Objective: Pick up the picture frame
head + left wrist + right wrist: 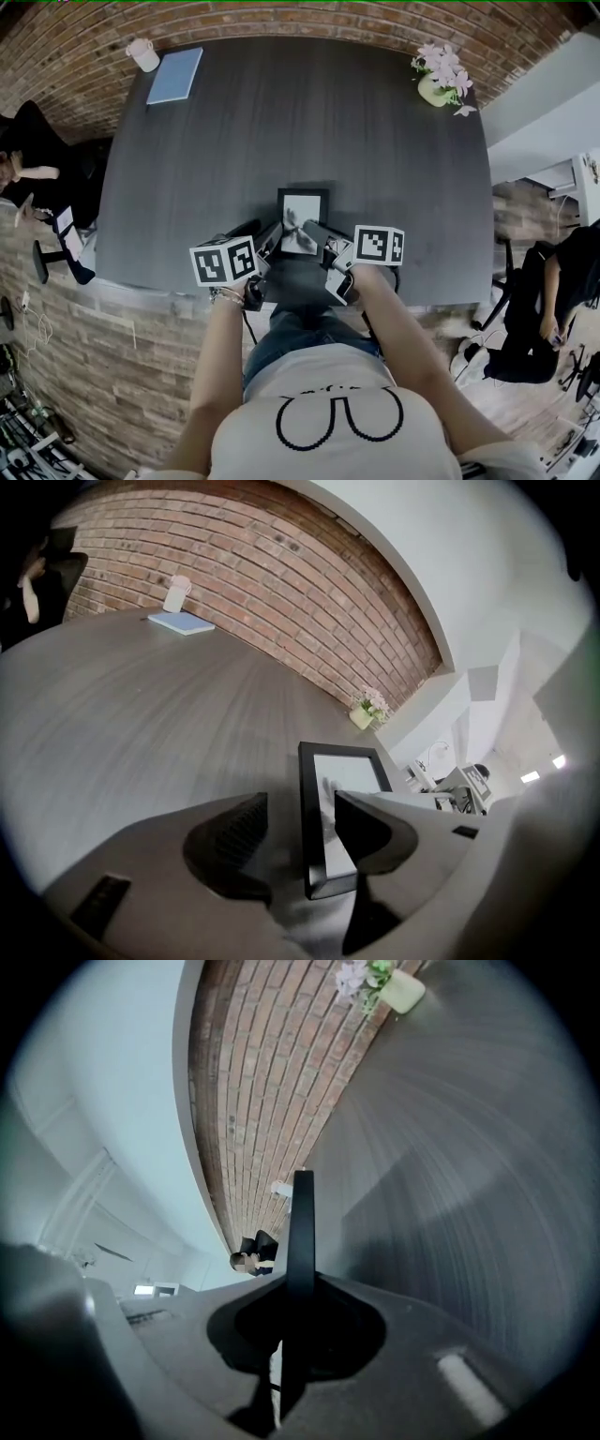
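Black picture frame near the six o'clock edge of the dark table, and the right gripper, at its three o'clock, is clamped tight on the frame's side! Left gripper at nine o'clock stands wide apart, the frame's edge between its jaws, pads not pressing.

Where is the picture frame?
Head view, centre: the black rectangular picture frame is by the dark grey table's near edge, clamped by the right gripper, open left gripper around its side.
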`<state>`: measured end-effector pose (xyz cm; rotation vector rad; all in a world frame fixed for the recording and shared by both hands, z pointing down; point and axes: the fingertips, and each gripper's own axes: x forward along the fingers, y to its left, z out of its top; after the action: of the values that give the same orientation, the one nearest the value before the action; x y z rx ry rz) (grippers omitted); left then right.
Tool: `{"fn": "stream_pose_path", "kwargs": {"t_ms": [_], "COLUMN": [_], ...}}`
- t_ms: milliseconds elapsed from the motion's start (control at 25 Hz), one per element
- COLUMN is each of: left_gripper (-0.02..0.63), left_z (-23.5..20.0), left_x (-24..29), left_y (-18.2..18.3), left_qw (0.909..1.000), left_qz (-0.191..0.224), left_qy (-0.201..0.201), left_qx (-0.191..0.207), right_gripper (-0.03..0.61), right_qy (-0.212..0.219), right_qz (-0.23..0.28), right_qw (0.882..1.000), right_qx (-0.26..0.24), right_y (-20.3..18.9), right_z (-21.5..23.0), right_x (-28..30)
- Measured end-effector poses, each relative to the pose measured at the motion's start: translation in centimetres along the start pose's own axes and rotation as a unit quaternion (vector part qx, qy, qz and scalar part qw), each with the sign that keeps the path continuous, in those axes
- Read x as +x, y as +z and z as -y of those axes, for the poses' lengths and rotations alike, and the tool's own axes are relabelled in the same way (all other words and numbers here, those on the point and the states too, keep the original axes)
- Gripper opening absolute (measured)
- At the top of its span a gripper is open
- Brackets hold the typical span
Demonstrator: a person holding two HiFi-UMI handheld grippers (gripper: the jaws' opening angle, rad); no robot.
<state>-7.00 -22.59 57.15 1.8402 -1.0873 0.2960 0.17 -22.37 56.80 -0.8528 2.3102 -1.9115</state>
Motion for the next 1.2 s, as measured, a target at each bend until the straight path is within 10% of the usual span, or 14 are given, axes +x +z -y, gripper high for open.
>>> {"fn": "stream_pose_path", "kwargs": {"t_ms": [520, 1200], "left_gripper": [0.210, 0.073], "left_z": [3.6, 8.7], "left_x": [-2.7, -6.3], "left_y": [5.8, 11.7], "left_qw": [0.9919, 0.9544], "left_qz": [0.096, 0.202], "left_qy": [0.000, 0.018], "left_qx": [0.083, 0.219], "right_gripper": [0.021, 0.021], "right_qy": [0.013, -0.025], "right_qz": [0.072, 0.186], "right_qw": [0.990, 0.937], "right_qx": [-0.121, -0.295], "right_y": [4.1, 9.2], "right_z": [-5.2, -11.9], "right_x": [-3.1, -8.7]}}
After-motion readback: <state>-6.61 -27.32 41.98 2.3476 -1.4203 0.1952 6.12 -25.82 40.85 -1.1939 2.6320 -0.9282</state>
